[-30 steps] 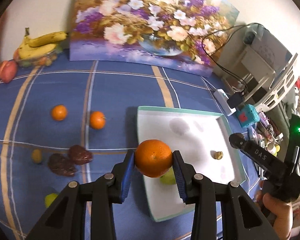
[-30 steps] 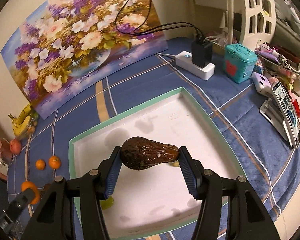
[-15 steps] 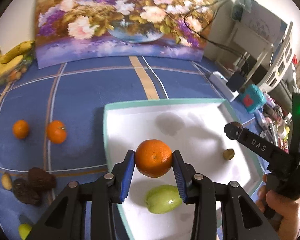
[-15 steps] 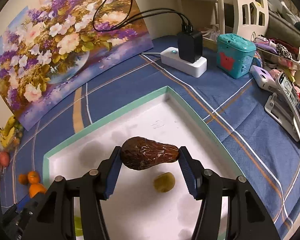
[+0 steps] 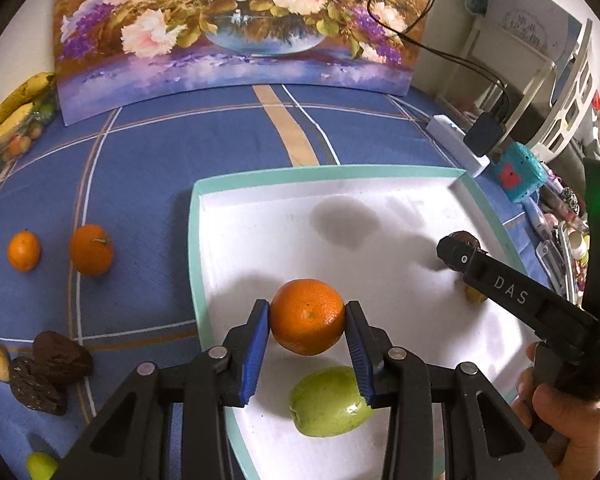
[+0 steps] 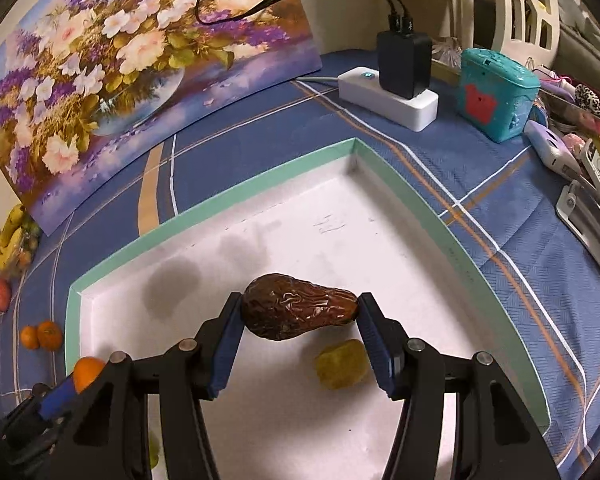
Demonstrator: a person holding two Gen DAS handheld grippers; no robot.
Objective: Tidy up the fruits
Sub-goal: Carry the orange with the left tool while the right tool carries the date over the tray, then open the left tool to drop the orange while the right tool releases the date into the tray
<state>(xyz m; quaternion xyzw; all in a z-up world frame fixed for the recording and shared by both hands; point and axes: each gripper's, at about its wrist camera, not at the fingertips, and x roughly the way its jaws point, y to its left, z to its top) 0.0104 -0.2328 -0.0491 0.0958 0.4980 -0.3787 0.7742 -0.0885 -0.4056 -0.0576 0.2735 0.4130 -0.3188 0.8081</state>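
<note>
Teal-rimmed tray (image 6: 396,184), orange (image 5: 307,316) near left edge (held), white middle bare

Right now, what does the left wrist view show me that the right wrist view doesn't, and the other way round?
Only the left wrist view shows the green fruit whole in the tray, the dark wrinkled fruits on the cloth, and the hand holding the right gripper.

Only the right wrist view shows the right gripper shut on the brown wrinkled fruit, end to end, above the small yellow fruit.

Both show the tray, the two small oranges left of it, and the left gripper shut on the orange.
</note>
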